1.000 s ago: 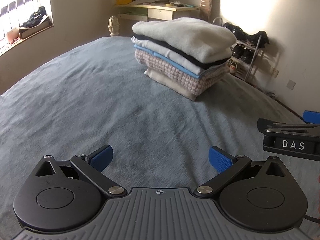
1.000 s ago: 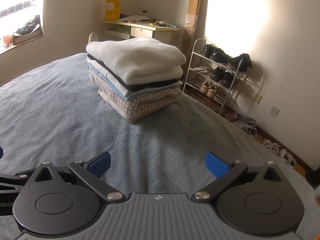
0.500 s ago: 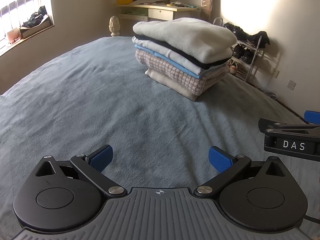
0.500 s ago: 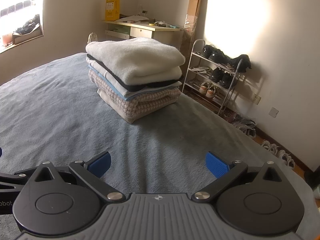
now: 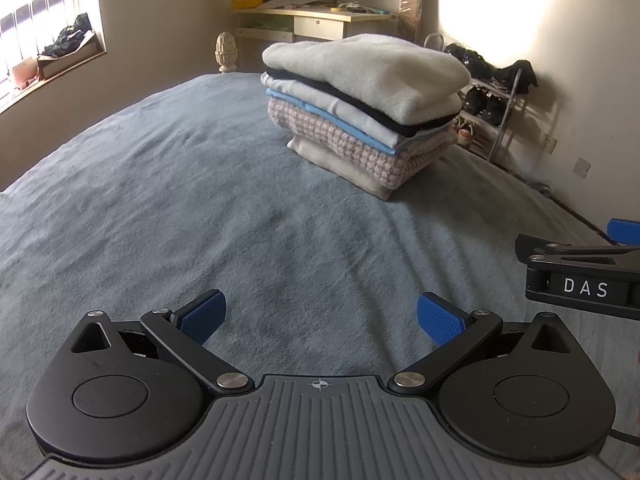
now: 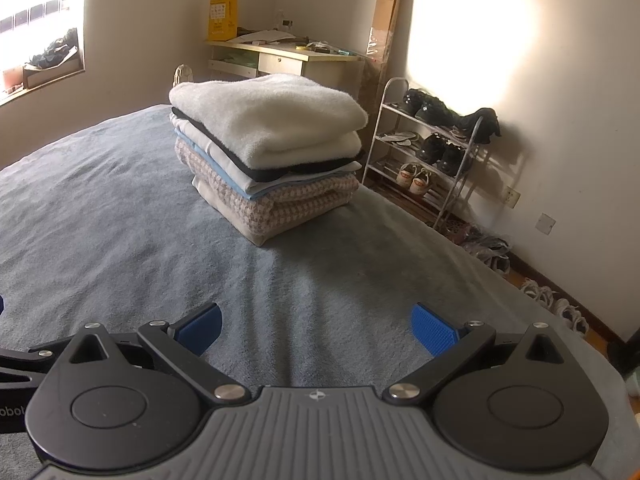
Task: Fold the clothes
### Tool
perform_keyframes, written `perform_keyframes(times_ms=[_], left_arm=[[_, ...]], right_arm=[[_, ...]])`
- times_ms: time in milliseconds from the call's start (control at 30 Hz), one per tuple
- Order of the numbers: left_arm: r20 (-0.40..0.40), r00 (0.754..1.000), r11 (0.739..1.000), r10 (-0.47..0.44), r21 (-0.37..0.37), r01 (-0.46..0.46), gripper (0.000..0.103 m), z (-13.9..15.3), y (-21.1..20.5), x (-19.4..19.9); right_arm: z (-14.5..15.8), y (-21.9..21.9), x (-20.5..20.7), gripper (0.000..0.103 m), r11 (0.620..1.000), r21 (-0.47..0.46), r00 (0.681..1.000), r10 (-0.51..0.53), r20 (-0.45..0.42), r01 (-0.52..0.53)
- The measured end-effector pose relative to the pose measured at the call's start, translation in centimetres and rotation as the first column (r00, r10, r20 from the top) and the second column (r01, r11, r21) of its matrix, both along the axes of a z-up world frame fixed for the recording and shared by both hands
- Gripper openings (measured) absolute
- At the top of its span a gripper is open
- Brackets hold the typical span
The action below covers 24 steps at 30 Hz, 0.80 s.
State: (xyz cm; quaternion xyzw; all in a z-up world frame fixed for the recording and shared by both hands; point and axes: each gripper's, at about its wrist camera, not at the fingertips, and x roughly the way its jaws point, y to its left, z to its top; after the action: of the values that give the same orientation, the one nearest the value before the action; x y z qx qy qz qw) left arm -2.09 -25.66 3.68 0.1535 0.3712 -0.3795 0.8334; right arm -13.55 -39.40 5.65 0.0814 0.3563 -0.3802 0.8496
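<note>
Stack of folded clothes (image 5: 360,108) sits upper centre, ahead and well apart from both grippers. Left gripper (image 5: 318,316) and right gripper (image 6: 316,326) spread wide, empty, over grey bedspread (image 5: 160,200). Right gripper looks nearer.

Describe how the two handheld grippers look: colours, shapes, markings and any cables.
Both the left gripper and right gripper have black linkage arms with silver pivot pins, round black housings, a ribbed grey base bearing a small crosshair mark, and blue textured finger pads. White "DAS" lettering marks the right gripper's side. A thin black cable trails the left one.
</note>
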Motion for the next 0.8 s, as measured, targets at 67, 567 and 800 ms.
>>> perform_keyframes(times_ms=[67,567,800], left_arm=[[-0.002,1.0,1.0,-0.003,0.002,0.003,0.103,-0.06,-0.04,-0.07],[-0.003,1.0,1.0,-0.008,0.002,0.008,0.103,-0.06,-0.18,-0.21],[-0.004,1.0,1.0,-0.005,0.003,0.005,0.103,-0.02,-0.2,-0.23]], right_arm=[[-0.01,-0.05,-0.06,0.103,1.0,0.001,1.0,-0.003,0.0,0.003],[-0.1,-0.22,-0.2,0.103,1.0,0.012,1.0,-0.01,-0.004,0.011],[-0.04,-0.14,-0.31,0.103,1.0,0.004,1.0,-0.008,-0.003,0.008]])
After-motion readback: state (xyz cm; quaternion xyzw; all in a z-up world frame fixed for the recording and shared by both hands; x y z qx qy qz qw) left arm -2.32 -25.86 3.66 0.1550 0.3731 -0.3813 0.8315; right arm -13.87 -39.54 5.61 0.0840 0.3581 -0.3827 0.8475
